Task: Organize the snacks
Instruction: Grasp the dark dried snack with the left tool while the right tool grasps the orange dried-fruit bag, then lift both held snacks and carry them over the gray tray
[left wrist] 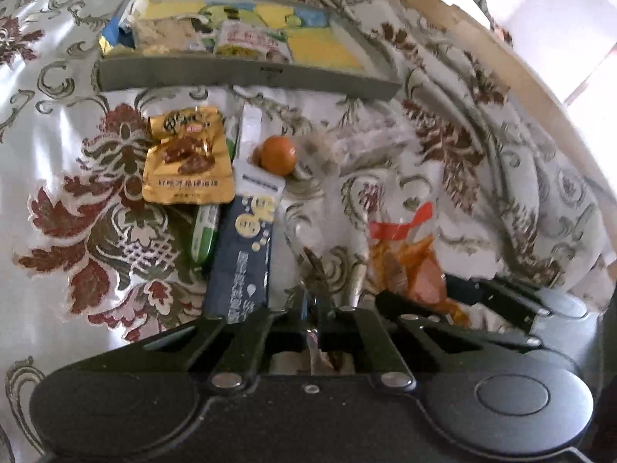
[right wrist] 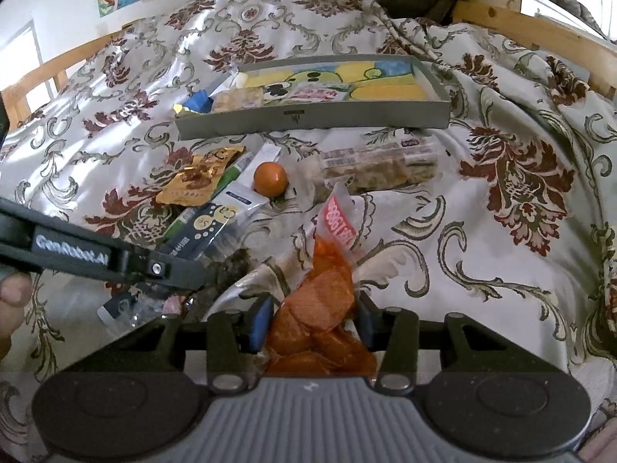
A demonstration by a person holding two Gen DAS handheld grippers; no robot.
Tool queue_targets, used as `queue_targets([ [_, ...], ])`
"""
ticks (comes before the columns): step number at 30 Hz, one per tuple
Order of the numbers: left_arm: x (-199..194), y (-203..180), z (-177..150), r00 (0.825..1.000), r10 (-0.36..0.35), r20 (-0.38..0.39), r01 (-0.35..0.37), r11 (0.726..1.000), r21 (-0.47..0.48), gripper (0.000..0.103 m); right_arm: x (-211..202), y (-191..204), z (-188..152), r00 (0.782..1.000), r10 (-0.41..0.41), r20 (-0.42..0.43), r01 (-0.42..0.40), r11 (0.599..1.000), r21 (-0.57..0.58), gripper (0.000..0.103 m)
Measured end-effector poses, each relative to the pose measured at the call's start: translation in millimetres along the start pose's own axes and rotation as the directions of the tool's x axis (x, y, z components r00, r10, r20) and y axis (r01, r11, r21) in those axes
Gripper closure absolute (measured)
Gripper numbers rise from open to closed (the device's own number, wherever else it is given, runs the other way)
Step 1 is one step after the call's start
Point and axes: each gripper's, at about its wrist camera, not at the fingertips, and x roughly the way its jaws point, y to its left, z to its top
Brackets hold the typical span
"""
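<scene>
orange snack bag [right wrist: 327, 308] apparently pinched between right fingers [right wrist: 259, 320].

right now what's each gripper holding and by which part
The right gripper grips the clear bag of orange snacks across its lower middle. The left gripper is shut on a thin edge of a clear wrapper; which part can't be told.

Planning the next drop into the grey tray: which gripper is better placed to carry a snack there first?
Probably the right gripper: the clear packet of orange-red snacks sits squarely between its fingers, with the grey cardboard tray straight ahead. The left gripper is shut on only a corner of clear wrapper.
</scene>
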Motion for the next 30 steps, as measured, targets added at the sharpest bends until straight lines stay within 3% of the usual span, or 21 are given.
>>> queue_targets([
  [2,3,5,1,1.0,0.004,-0.013,-0.004,1.0,-0.02,0.095,0,1,-1,1.0,0.001,-0.003,-0.001,1.0,0.001,0.055],
  [5,8,22,3,0.998,-0.066,-0.022,0.062,0.99,-0.129,0.089,1,0,-2,1.0,0.004,-0.007,-0.004,1.0,0.005,0.055],
  [6,10,28,3,0.994,-0.106,-0.021,0.101,0.98,-0.172,0.076,1,0,-2,1.0,0.005,-0.009,-0.005,1.0,0.006,0.055],
  [7,12,33,2,0.988,-0.153,-0.019,0.145,0.965,-0.217,0.073,2,0,-2,1.0,0.006,-0.011,-0.006,1.0,0.006,0.055],
  [11,17,44,-2,0.972,-0.234,0.007,0.224,0.923,-0.313,0.072,3,-1,-3,1.0,0.008,-0.014,-0.008,1.0,0.006,0.054],
  [13,18,48,-3,0.96,-0.28,0.021,0.27,0.899,-0.344,0.072,3,-1,-3,1.0,0.009,-0.017,-0.009,1.0,0.009,0.054],
  [16,18,53,-3,0.927,-0.372,0.052,0.363,0.85,-0.381,0.072,4,-1,-4,1.0,0.01,-0.021,-0.01,1.0,0.008,0.054],
  [19,26,48,-5,0.892,-0.451,0.021,0.422,0.817,-0.392,0.073,5,-2,-4,1.0,0.011,-0.023,-0.011,1.0,0.008,0.054],
  [21,32,40,-9,0.908,-0.419,-0.026,0.382,0.85,-0.363,0.071,5,-2,-4,1.0,0.012,-0.023,-0.011,1.0,0.01,0.054],
  [23,36,41,-12,0.916,-0.4,-0.014,0.365,0.848,-0.384,0.071,6,-2,-5,1.0,0.008,-0.028,-0.008,1.0,0.007,0.054],
  [25,37,44,-11,0.923,-0.385,-0.005,0.35,0.843,-0.408,0.078,5,-3,-5,1.0,0.011,-0.026,-0.011,1.0,0.009,0.054],
  [27,39,46,-8,0.94,-0.341,-0.026,0.305,0.87,-0.387,0.084,4,-4,-5,1.0,0.011,-0.024,-0.011,1.0,0.01,0.054],
  [30,41,49,-7,0.94,-0.339,-0.036,0.3,0.872,-0.386,0.088,1,-3,-4,1.0,0.02,-0.012,-0.02,1.0,0.015,0.055],
])
